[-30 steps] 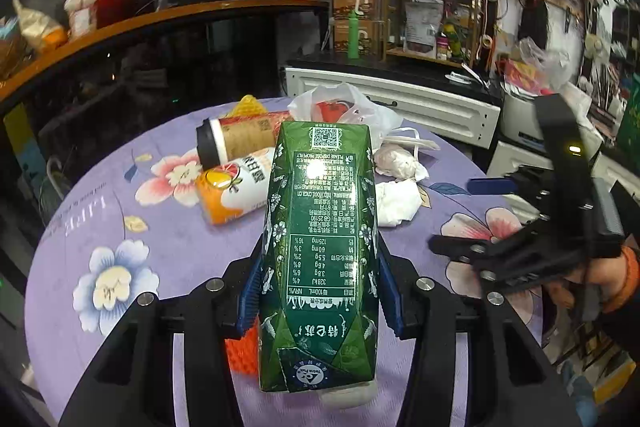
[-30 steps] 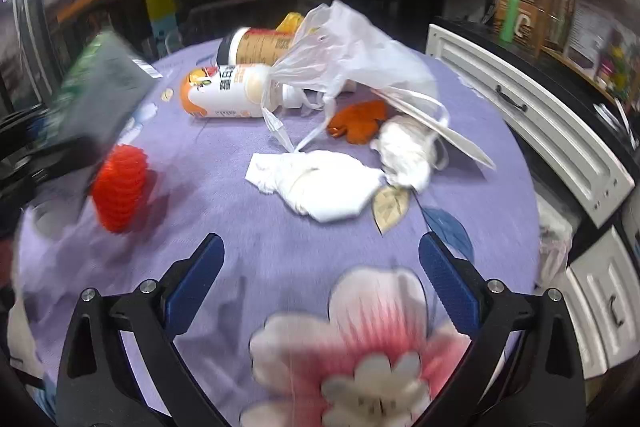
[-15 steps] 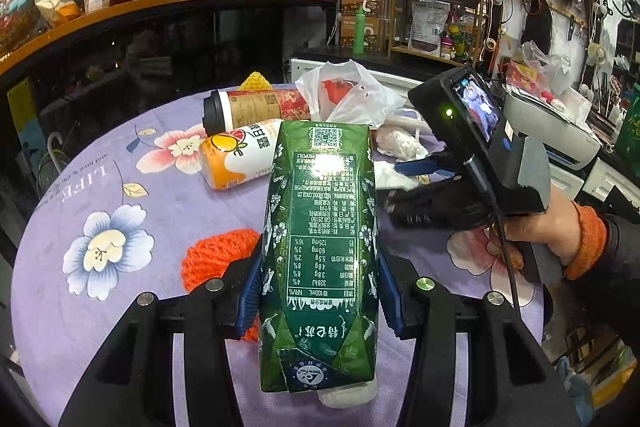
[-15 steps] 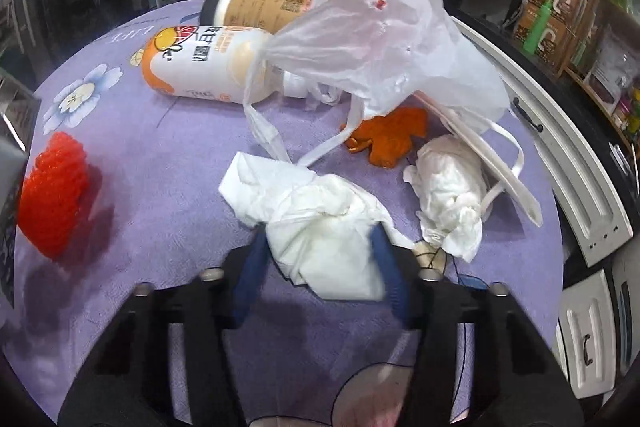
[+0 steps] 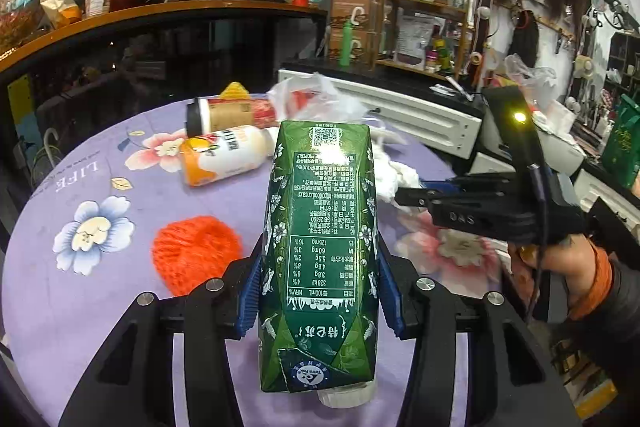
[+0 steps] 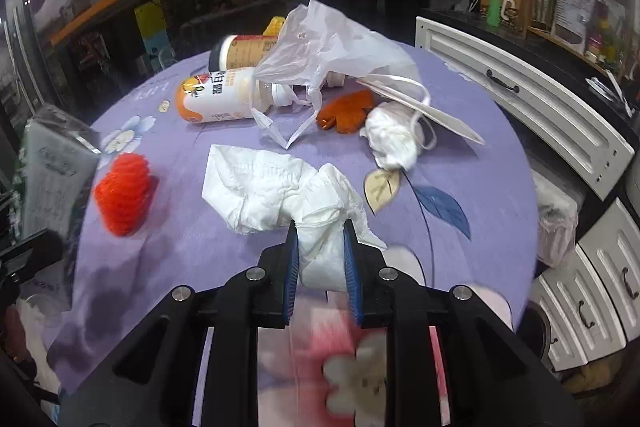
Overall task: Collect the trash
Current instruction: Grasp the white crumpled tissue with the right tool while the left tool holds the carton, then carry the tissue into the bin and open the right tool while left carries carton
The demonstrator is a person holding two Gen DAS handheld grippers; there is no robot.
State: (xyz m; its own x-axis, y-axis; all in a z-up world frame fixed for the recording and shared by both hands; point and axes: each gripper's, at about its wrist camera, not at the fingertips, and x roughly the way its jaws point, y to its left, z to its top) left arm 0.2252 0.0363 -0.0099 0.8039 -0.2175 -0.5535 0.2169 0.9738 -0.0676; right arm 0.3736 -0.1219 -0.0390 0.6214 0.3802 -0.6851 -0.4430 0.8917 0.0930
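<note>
My left gripper (image 5: 318, 291) is shut on a green drink carton (image 5: 320, 247) and holds it above the round purple table (image 5: 100, 195). The carton also shows at the left edge of the right wrist view (image 6: 52, 167). My right gripper (image 6: 320, 259) is shut on a crumpled white tissue (image 6: 280, 187) and lifts one end of it off the table. The right gripper also shows in the left wrist view (image 5: 404, 197), right of the carton.
On the table lie an orange-and-white bottle (image 6: 224, 99), a brown paper cup (image 6: 244, 51), a clear plastic bag (image 6: 332, 47), an orange peel (image 6: 348, 111), a balled tissue (image 6: 392, 139) and a red foam net (image 6: 124, 195). White drawers (image 6: 520, 99) stand to the right.
My right gripper came down over the white tissue, shut on it and has drawn back with it. My left gripper still holds the carton and has risen a little.
</note>
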